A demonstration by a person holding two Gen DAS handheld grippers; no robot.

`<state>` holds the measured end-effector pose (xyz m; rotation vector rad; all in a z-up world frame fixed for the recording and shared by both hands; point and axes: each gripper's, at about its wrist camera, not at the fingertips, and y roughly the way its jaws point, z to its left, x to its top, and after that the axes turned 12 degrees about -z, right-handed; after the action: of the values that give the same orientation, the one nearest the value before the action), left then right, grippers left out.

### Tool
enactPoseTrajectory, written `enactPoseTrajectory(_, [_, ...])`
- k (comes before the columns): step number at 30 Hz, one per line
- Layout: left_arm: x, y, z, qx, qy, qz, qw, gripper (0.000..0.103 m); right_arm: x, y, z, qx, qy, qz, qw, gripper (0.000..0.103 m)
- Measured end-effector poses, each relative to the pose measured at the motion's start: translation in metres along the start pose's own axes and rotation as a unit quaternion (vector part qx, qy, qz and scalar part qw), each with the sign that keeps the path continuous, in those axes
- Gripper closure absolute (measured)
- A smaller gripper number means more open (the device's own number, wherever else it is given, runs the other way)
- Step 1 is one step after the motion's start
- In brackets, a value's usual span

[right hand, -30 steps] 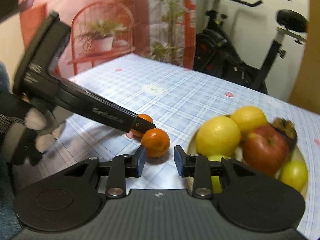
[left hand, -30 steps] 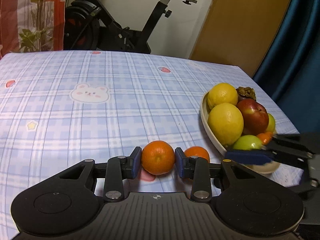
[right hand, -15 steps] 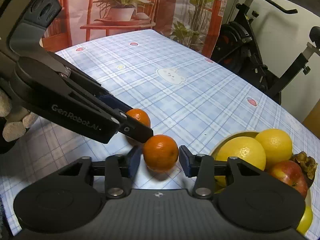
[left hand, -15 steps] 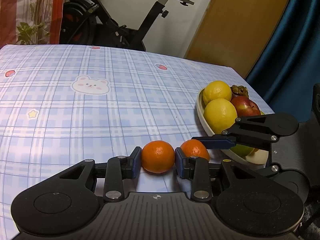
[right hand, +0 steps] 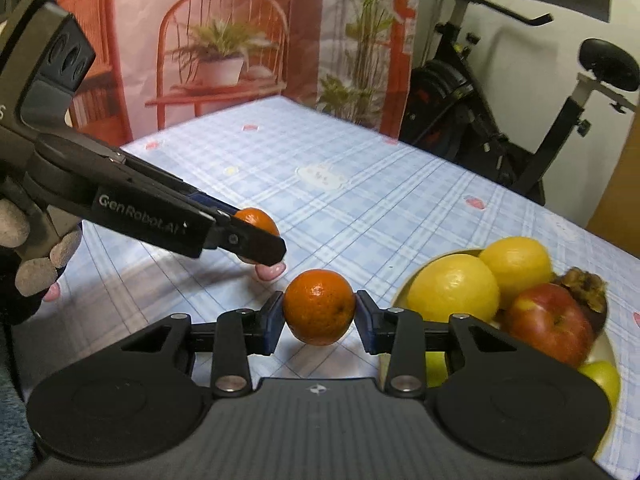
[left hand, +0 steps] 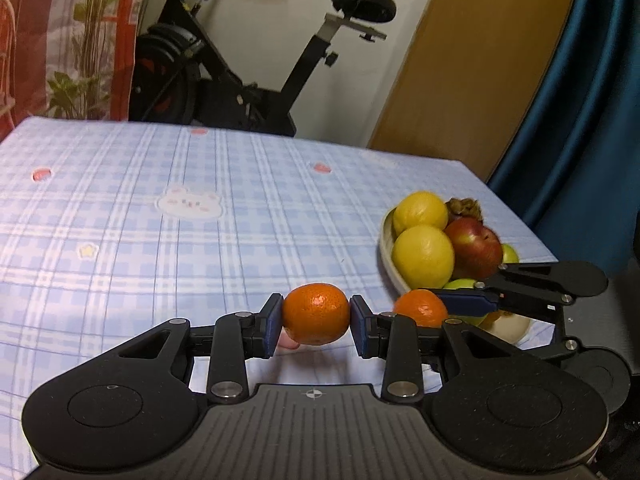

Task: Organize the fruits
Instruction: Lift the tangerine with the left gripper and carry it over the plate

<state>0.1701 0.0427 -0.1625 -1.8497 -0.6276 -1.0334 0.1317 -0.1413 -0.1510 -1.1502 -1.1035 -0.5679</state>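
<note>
Beside the fruit bowl [left hand: 385, 248], on its near left side, both tongs are clamped on small oranges above the bench [left hand: 160, 240]. Left tongs [left hand: 316, 316] hold the first orange [left hand: 316, 314] squarely between their blue pads, one pad pressed to each side, and the fruit sits clear of the checked blue cloth with a shadow under it. Right tongs [right hand: 319, 314] grip the second orange [right hand: 319, 307] the same way, pads touching both flanks, just left of the bowl's rim as the right wrist camera sees it. From the left wrist view this second orange [left hand: 420, 307] appears right next to the bowl, with a blue pad of the right tongs [left hand: 464, 304] against it. From the right wrist view the left tongs [right hand: 256, 236] reach in from the far side, away from the bowl, with the first orange [right hand: 256, 218] partly hidden behind a black finger; a gloved hand [right hand: 28, 256] holds their handle.

Inside the bowl [right hand: 404, 292] lie two yellow lemons [right hand: 454, 288], a red apple [right hand: 550, 322], a dark brown fruit [right hand: 586, 286] at the back, and green fruit [right hand: 600, 376] low at the near edge. Beyond the bowl, past the far edge of the bench, stands a black exercise bike [left hand: 224, 76], with a printed plant curtain [right hand: 240, 40] to its left.
</note>
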Motion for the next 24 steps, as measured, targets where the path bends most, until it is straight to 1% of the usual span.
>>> enactPoseTrajectory(6, [0.009,-0.005,-0.025,-0.012,0.025,-0.008,0.9996,0.065,-0.005,-0.04,-0.012,-0.023,0.037,-0.046,0.998,0.063])
enactPoseTrajectory(11, [0.012,-0.003,-0.048,-0.025,0.045,-0.007,0.9986,0.065,-0.019,-0.07,-0.032,-0.051,0.071,-0.065,0.994,0.063])
enactPoseTrajectory(18, [0.008,0.012,-0.093,-0.064,0.075,0.016,0.995,0.065,-0.043,-0.1,-0.059,-0.079,0.119,-0.07,0.987,0.063])
enactPoseTrajectory(21, [0.001,0.023,-0.111,-0.072,0.091,0.033,0.9927,0.065,-0.054,-0.109,-0.066,-0.093,0.133,-0.073,0.984,0.063])
enactPoseTrajectory(24, [-0.003,0.034,-0.123,-0.08,0.102,0.044,0.9906,0.065,-0.057,-0.116,-0.073,-0.104,0.142,-0.08,0.981,0.063])
